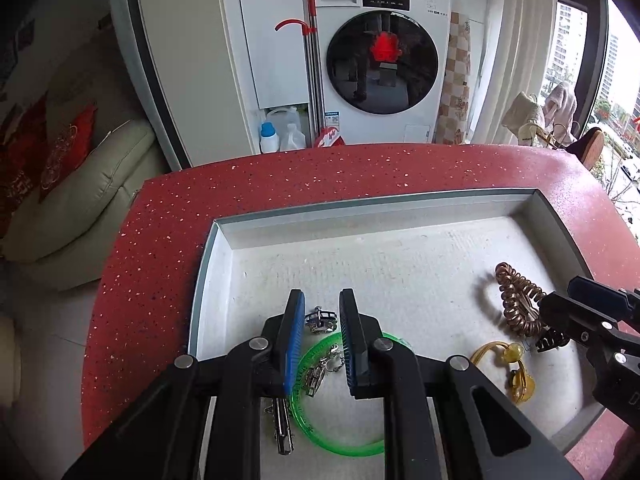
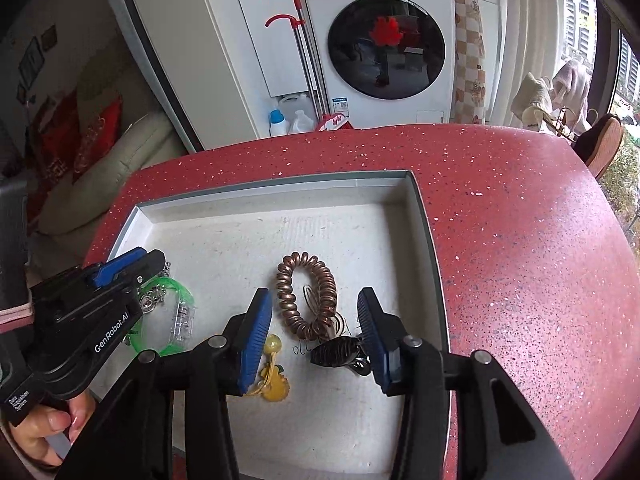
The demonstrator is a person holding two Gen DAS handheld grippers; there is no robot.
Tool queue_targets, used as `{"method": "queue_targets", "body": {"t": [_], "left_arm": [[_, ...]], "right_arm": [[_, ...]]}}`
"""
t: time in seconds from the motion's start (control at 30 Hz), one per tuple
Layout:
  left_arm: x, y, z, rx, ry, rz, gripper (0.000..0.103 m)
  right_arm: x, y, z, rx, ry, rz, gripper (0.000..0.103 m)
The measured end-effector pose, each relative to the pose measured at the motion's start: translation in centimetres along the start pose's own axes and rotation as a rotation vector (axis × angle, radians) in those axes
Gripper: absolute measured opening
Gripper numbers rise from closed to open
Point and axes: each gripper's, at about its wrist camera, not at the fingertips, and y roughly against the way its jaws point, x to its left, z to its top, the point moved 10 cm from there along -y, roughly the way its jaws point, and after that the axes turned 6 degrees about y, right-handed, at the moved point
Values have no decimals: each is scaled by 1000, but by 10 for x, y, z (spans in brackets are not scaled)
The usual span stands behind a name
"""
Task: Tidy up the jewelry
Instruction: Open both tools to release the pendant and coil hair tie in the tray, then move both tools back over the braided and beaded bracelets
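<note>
Jewelry lies scattered in the near half of the shallow white tray (image 1: 224,236) that sits on the red speckled counter (image 1: 160,240). I have my left gripper (image 1: 320,340) over the tray's left side, its blue-padded jaws parted a modest way and holding nothing. Between and just below them I see a small silver charm (image 1: 320,318) and a silver chain piece (image 1: 320,372) lying across the green bangle (image 1: 340,448), with a silver clip (image 1: 282,432) beside the bangle's left edge.

My right gripper (image 2: 316,336) hangs over the tray's right side, jaws spread wide and empty. In the gap between them rests the copper spiral hair tie (image 2: 308,296), and just beside the right pad lies a dark claw clip (image 2: 340,354). A yellow hair tie (image 2: 274,380) sits partly under the left pad.
</note>
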Motion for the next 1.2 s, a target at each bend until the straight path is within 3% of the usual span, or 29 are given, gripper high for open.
{"method": "queue_targets", "body": {"t": [0.1, 0.13, 0.17, 0.2, 0.23, 0.4, 0.5, 0.63, 0.7, 0.73, 0.77, 0.87, 1.0, 1.2], "left_arm": [[1, 7, 4, -19, 14, -17, 37], [2, 9, 6, -24, 19, -21, 41], [3, 11, 7, -28, 23, -23, 76], [5, 15, 8, -40, 30, -18, 96], [7, 21, 11, -69, 39, -13, 103], [5, 43, 13, -97, 9, -23, 103], [8, 57, 8, -107, 9, -26, 103], [13, 77, 0, -123, 7, -32, 103], [15, 90, -4, -150, -3, -23, 103], [17, 96, -6, -163, -7, -15, 103], [18, 103, -8, -171, -13, -11, 103], [16, 116, -21, -166, -32, -39, 103], [6, 126, -48, -109, -41, -105, 103], [-17, 130, -100, -21, -142, -133, 103]], "right_arm": [[0, 4, -2, -1, -11, 10, 48], [0, 6, -2, -2, -17, 14, 48], [-1, 7, -2, -4, -22, 17, 48], [-2, 9, -2, -5, -28, 22, 48], [-2, 12, -3, -7, -33, 25, 48], [-1, 25, -6, -17, -49, 51, 50], [1, 37, -8, -35, -57, 70, 60], [6, 61, -13, -86, -68, 115, 85], [7, 75, -14, -129, -82, 140, 91], [7, 81, -15, -146, -92, 155, 100], [7, 88, -16, -163, -102, 165, 103], [10, 102, -27, -179, -111, 186, 103], [13, 115, -51, -136, -95, 185, 103], [11, 137, -108, -74, -92, 154, 103]]}}
